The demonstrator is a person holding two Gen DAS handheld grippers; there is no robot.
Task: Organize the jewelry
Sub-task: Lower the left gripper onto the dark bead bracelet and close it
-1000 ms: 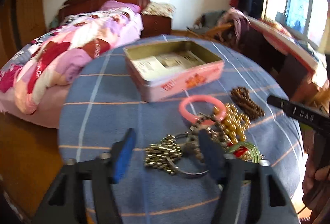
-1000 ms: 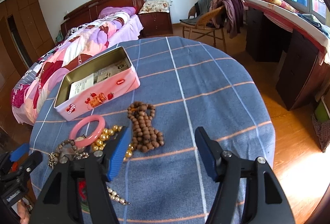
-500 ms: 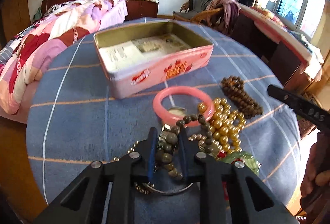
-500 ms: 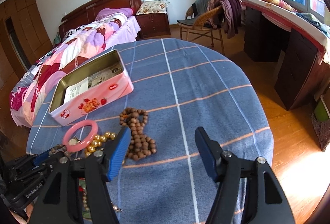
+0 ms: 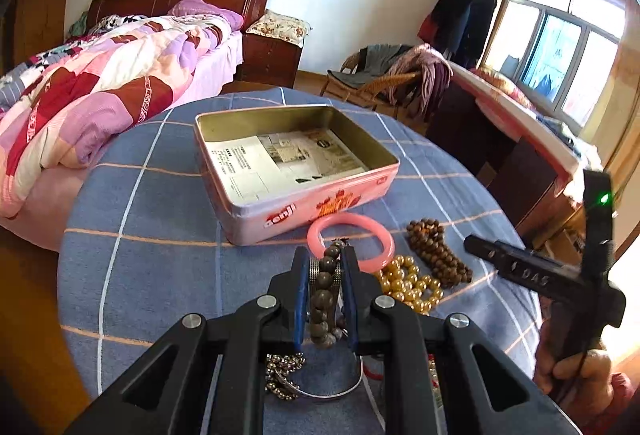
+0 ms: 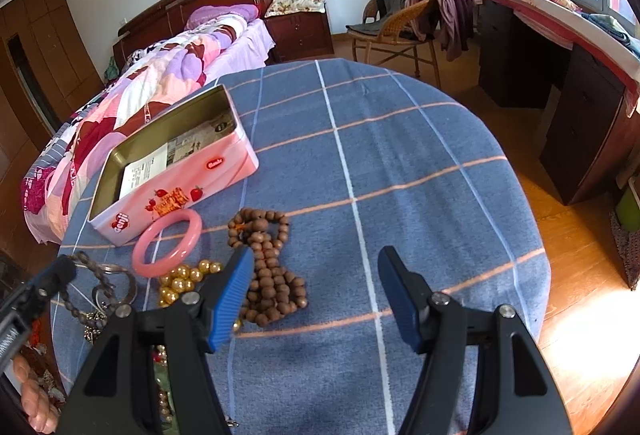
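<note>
- Left wrist view shows my left gripper (image 5: 325,299) pinched narrow on a dark bead bracelet (image 5: 322,295), its beads stacked between the blue pads (image 5: 301,295) and hanging below them.
- So the step in hand is the pick-up — the bracelet is gripped just above the jewelry heap, near the pink tin (image 5: 296,171), which stands open on the blue checked tablecloth (image 5: 152,235).
- Next I judge I must carry it forward over the tin's near wall and let go inside, lifting slowly, since other pieces may be snagged on it.
- My right gripper (image 6: 316,295) hovers wide with nothing between its pads, over the cloth beside the brown wooden beads (image 6: 264,267).
- Waiting on the cloth: the pink bangle (image 6: 168,247) and the gold beads (image 6: 184,279).
- Hard to make out — my own gripper covers the heap beneath it; a silver ring (image 5: 320,391) and some small chain peek out, possibly tangled with the bracelet, but I cannot tell.
</note>
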